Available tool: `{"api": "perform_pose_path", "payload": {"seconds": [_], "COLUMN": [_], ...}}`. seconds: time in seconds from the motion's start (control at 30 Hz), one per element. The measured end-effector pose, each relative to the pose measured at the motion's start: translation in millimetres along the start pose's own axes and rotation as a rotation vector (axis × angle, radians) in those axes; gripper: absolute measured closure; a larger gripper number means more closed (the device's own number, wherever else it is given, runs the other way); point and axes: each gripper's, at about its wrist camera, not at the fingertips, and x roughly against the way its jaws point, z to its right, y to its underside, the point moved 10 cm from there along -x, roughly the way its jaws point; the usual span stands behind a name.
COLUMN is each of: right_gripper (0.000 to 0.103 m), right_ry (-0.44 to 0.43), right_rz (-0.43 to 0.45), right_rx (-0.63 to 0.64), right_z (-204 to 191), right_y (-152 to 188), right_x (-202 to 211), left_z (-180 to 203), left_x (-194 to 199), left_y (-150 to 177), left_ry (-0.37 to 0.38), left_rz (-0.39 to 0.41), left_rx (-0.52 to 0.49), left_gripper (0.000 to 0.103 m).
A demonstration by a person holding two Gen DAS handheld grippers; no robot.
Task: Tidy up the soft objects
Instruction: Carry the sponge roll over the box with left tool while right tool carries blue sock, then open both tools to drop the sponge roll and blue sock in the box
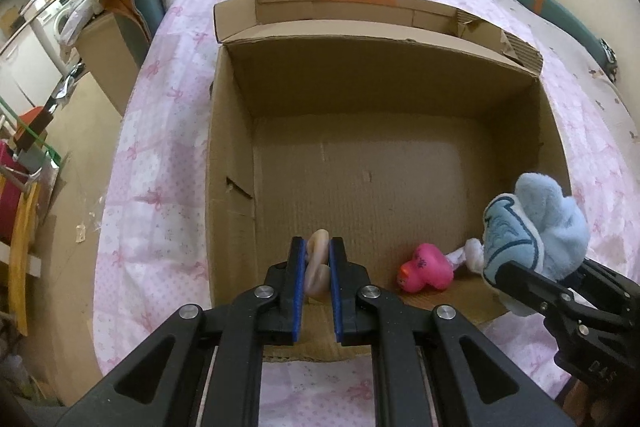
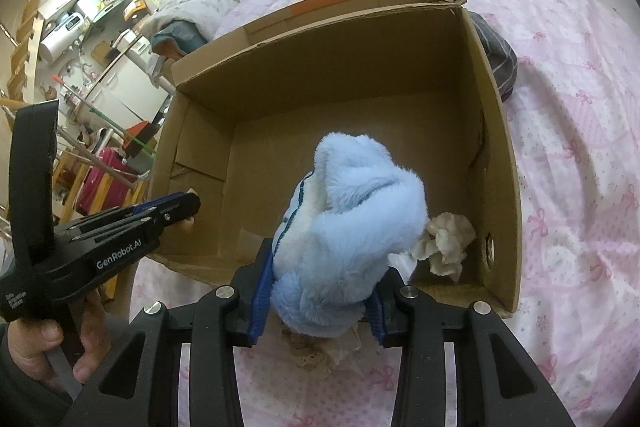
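Cardboard box (image 1: pixel 380 99) on bed (image 1: pixel 160 167): pink duck (image 1: pixel 424 269) and white cloth (image 2: pixel 444 241) already inside, near corner. Left claw (image 1: pixel 318 267) clamped on pale squishy toy (image 1: pixel 318 259); right claw (image 2: pixel 316 301) gripping blue plush (image 2: pixel 352 227). Both over box, not yet deposited.

left hand-held gripper (image 1: pixel 318 267): clamped, angled down | right hand-held gripper (image 2: pixel 316 291): gripping, angled down

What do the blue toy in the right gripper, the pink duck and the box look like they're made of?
Blue toy: plush fabric, matte, fuzzy pile, with a stitched patch visible from the left wrist view.
Pink duck: likely rubber or soft vinyl, smooth with a slight sheen.
Box: corrugated cardboard, raw brown, with fluting exposed at a torn corner.
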Motion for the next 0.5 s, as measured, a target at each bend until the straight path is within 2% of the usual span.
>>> {"api": "perform_pose_path", "payload": {"seconds": [0.43,0.5], "right_gripper": [0.059,0.059], "right_ry": [0.008,0.009], "right_rz": [-0.002,-0.004], "right_rx": [0.001,0.001], "right_z": [-0.8,-0.8], "right_y": [0.9,1.1], "right_x": [-2.3,-2.7], "left_z": [4.7,6.0], "left_x": [3.8,4.0], "left_y": [1.4,1.3], "left_ry": [-0.002,-0.006], "left_rz": [0.018,0.019], "left_rx": [-0.027,-0.035], "left_gripper": [0.093,0.09]}}
